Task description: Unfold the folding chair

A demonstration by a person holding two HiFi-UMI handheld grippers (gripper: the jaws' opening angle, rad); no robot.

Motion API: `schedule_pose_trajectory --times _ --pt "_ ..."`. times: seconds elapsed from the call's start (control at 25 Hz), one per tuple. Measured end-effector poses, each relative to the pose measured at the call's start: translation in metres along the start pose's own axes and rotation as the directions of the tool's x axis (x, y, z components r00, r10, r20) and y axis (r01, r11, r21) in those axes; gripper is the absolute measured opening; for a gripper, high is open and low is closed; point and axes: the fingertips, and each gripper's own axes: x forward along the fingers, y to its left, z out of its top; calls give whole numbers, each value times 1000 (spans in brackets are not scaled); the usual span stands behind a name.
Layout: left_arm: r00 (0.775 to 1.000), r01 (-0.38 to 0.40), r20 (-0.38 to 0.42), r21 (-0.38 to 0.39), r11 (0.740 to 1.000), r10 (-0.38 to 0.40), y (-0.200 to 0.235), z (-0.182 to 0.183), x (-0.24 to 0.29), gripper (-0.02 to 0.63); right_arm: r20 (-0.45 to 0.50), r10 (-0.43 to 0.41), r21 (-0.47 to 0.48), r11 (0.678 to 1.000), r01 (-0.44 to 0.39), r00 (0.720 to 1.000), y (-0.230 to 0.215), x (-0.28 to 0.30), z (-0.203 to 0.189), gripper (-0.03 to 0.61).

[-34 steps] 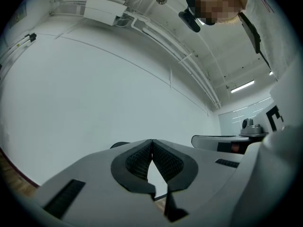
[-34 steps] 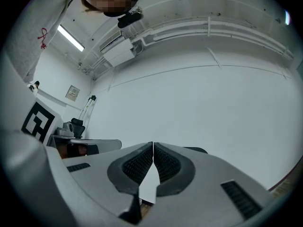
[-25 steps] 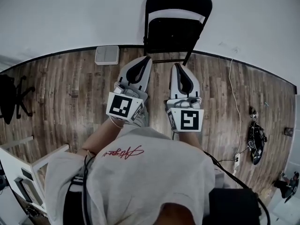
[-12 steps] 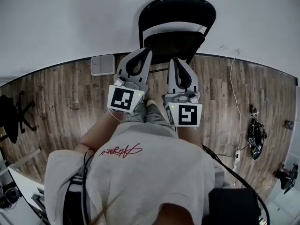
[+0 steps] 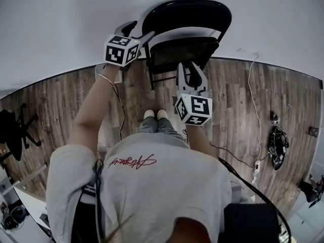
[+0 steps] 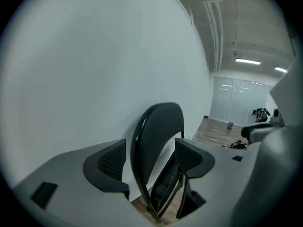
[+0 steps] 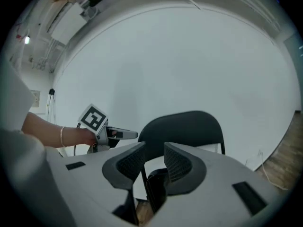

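A black folding chair (image 5: pixel 185 29) leans folded against the white wall. My left gripper (image 5: pixel 135 32) is raised at the left edge of its backrest. In the left gripper view the jaws are opening wide, and the backrest's curved edge (image 6: pixel 158 131) shows between the pads (image 6: pixel 111 160) without being pressed. My right gripper (image 5: pixel 190 71) points at the folded seat lower down. In the right gripper view its jaws (image 7: pixel 154 162) are opening with a narrow gap. The chair (image 7: pixel 189 126) stands beyond them, and nothing is gripped. The left gripper (image 7: pixel 116 135) shows there too.
A wooden floor meets the white wall. A white box (image 5: pixel 103 73) lies by the wall at the left, and a white cable (image 5: pixel 252 100) with dark gear (image 5: pixel 276 151) lies at the right. An office chair base (image 5: pixel 14 125) is at far left.
Both grippers moved forward from in front of the person's chest to the chair. The left one swung up and left to the backrest's edge, and both sets of jaws parted.
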Motion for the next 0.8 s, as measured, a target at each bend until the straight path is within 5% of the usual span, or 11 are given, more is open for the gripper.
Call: schedule_pose_trajectory --times 0.16,0.28,0.4,0.52,0.64,0.8 --pt "980 47 -196 9 999 -44 33 -8 52 336 -113 -11 156 987 29 993 -21 34 -38 146" --pt "936 169 -314 12 985 -157 29 -12 75 347 -186 -55 320 941 113 981 -39 56 -68 177" --pt "867 289 -430 25 957 -251 14 -26 90 347 -275 -106 472 851 230 956 -62 77 -100 187" --pt "829 334 -501 88 939 -248 6 -39 102 345 -365 -133 611 712 345 922 -79 102 -132 187" --pt "811 361 -541 164 918 -222 -1 -47 108 344 -425 -133 705 572 419 895 -88 127 -150 187" --pt "832 354 -516 209 912 -204 -5 -45 114 250 -481 -147 711 512 482 865 -96 156 -153 195"
